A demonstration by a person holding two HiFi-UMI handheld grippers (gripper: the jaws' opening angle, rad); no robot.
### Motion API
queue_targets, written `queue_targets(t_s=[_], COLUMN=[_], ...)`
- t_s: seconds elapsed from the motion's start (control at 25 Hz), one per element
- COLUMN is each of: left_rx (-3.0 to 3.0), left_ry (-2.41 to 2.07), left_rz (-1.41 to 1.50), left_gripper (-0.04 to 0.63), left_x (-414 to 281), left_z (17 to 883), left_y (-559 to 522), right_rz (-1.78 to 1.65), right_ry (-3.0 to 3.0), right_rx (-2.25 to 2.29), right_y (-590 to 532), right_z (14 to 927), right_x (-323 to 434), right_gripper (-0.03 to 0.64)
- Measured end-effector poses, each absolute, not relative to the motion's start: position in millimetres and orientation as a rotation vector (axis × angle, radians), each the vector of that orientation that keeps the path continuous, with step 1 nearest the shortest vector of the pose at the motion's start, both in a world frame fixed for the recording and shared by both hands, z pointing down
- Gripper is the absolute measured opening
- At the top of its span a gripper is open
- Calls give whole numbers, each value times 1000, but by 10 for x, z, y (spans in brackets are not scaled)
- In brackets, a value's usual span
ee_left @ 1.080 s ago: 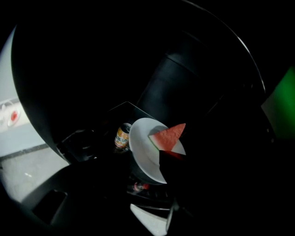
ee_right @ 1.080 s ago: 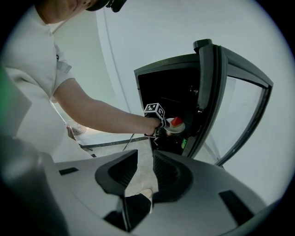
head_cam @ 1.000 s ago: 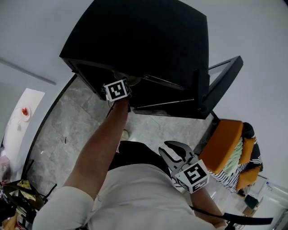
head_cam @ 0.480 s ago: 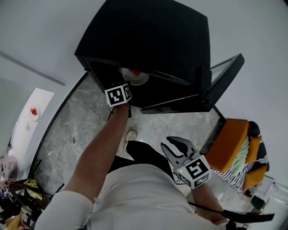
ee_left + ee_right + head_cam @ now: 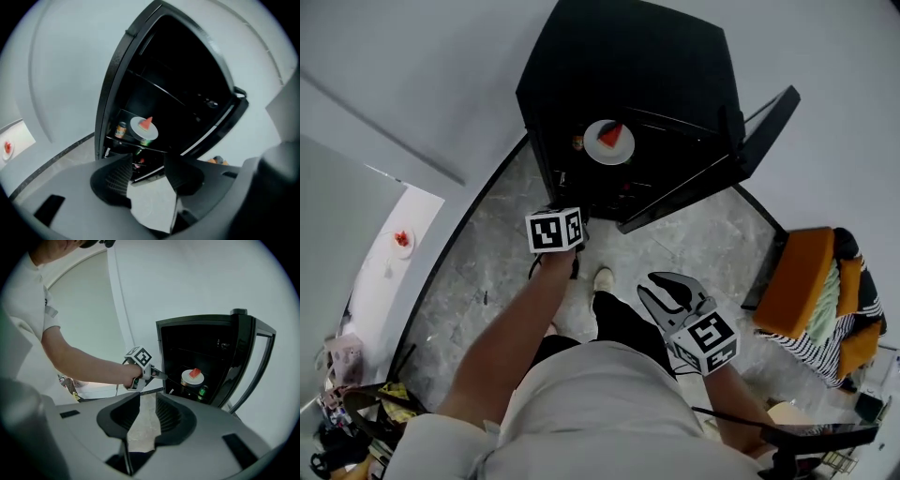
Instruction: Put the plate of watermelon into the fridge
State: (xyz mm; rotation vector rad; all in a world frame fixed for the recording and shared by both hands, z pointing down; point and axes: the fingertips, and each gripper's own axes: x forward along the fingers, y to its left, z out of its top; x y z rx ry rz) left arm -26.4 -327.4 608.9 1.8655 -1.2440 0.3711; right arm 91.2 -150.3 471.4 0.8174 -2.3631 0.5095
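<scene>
A white plate (image 5: 608, 143) with a red watermelon wedge (image 5: 611, 134) stands on a shelf inside the open black fridge (image 5: 628, 66). My left gripper (image 5: 146, 169) hangs in front of the fridge, well back from the plate (image 5: 144, 128). Its jaws have just been opening and stand open with nothing between them. In the head view its marker cube (image 5: 555, 229) hides the jaws. My right gripper (image 5: 668, 298) is lower and nearer to my body, open and empty. The right gripper view shows the left gripper (image 5: 157, 374) pointing at the plate (image 5: 192, 377).
The fridge door (image 5: 759, 122) swings open to the right. A can (image 5: 121, 129) stands beside the plate, and a green can (image 5: 202, 392) sits on the shelf below. An orange chair (image 5: 802, 277) with striped cloth is at right. A white table (image 5: 389, 272) with another plate is at left.
My left gripper has drawn back out of the fridge and away from the plate, which stays on the shelf. The right gripper has shifted a little. The head view now looks more squarely at the fridge.
</scene>
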Motion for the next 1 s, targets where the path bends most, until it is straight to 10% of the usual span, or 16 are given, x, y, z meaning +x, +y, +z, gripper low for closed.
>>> queue_targets(t_s=[0.68, 1.0], left_rx=[2268, 2356], left_ry=[-606, -444], left_rz=[279, 333], left_gripper=[198, 12], left_x=[-845, -1228], left_z=[4514, 4297], left_y=[-410, 466], right_rz=[475, 480], right_ry=[-2387, -2376], right_rx=[1000, 1028], right_y=[24, 551], right_z=[4378, 4324], right_x=[-99, -423], right_gripper=[66, 32])
